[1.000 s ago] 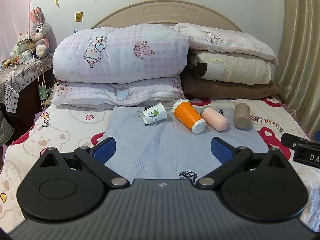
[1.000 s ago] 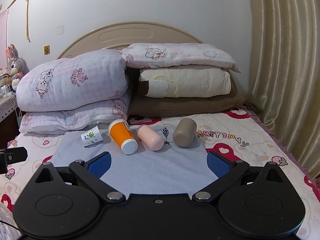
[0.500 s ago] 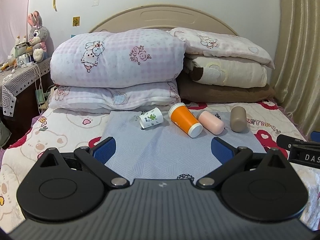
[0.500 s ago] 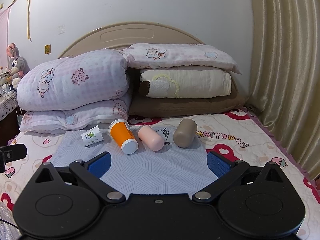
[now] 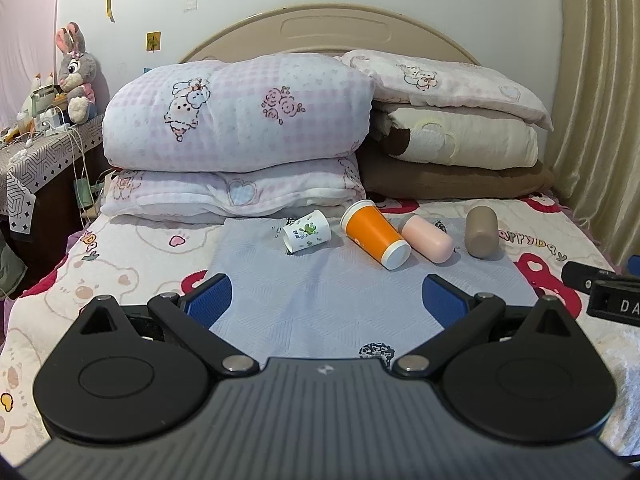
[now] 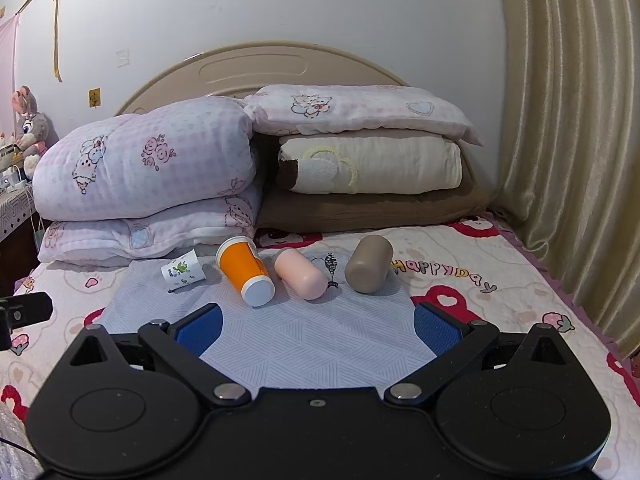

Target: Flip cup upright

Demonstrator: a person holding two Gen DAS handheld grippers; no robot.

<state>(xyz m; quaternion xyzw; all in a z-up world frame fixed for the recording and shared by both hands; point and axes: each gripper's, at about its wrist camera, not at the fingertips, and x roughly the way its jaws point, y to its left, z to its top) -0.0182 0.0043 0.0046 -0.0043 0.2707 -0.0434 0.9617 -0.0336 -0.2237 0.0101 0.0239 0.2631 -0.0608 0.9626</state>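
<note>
Several cups lie on their sides in a row on a light blue cloth [image 5: 320, 292] on the bed: a small white paper cup with green print [image 5: 307, 232] [image 6: 183, 271], an orange cup with a white base [image 5: 375, 234] [image 6: 245, 272], a pink cup [image 5: 427, 239] [image 6: 300, 274] and a taupe cup [image 5: 481, 231] [image 6: 369, 263]. My left gripper [image 5: 325, 300] is open and empty, well short of the cups. My right gripper [image 6: 318, 328] is open and empty, also short of them. The right gripper's body shows at the right edge of the left wrist view [image 5: 600, 292].
Stacked pillows and folded quilts [image 5: 240, 140] [image 6: 368, 164] fill the head of the bed behind the cups. A bedside table with a plush rabbit [image 5: 76, 68] stands at the left. Curtains [image 6: 560, 120] hang at the right.
The left wrist view has pulled back and tilted up a little, so the cups sit smaller and farther away. The right wrist view is almost unchanged. Both grippers stayed open.
</note>
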